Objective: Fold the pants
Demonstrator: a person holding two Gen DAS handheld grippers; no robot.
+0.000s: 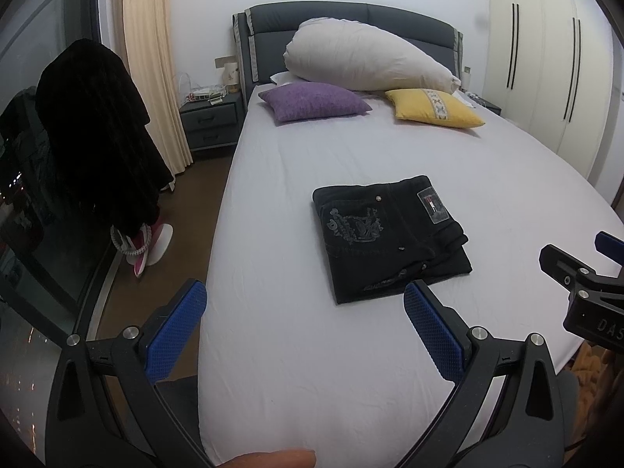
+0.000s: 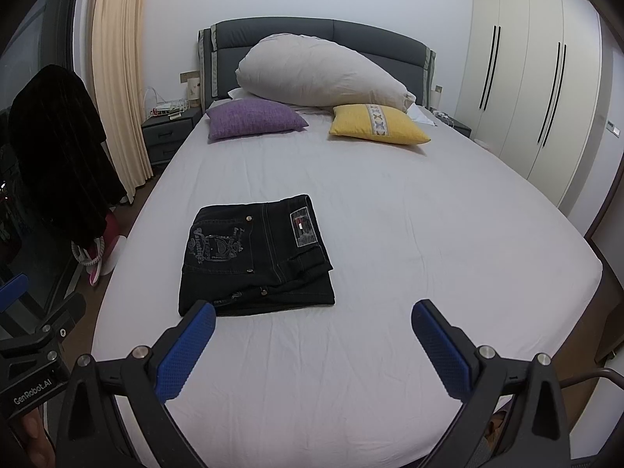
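The black pants [image 1: 390, 234] lie folded into a compact rectangle on the white bed [image 1: 312, 370], back pocket print and waist label facing up. They also show in the right wrist view [image 2: 257, 257]. My left gripper [image 1: 306, 319] is open and empty, held above the bed's near edge just short of the pants. My right gripper [image 2: 314, 337] is open and empty, also just short of the pants, to their right. The right gripper's side shows at the right edge of the left wrist view [image 1: 585, 284].
A purple cushion [image 1: 314, 101], a yellow cushion [image 1: 433, 108] and a large rolled duvet [image 1: 366, 58] lie at the headboard. A nightstand [image 1: 210, 123] and a dark garment on a stand [image 1: 93, 132] are at the left. Wardrobes [image 2: 538, 105] are at the right.
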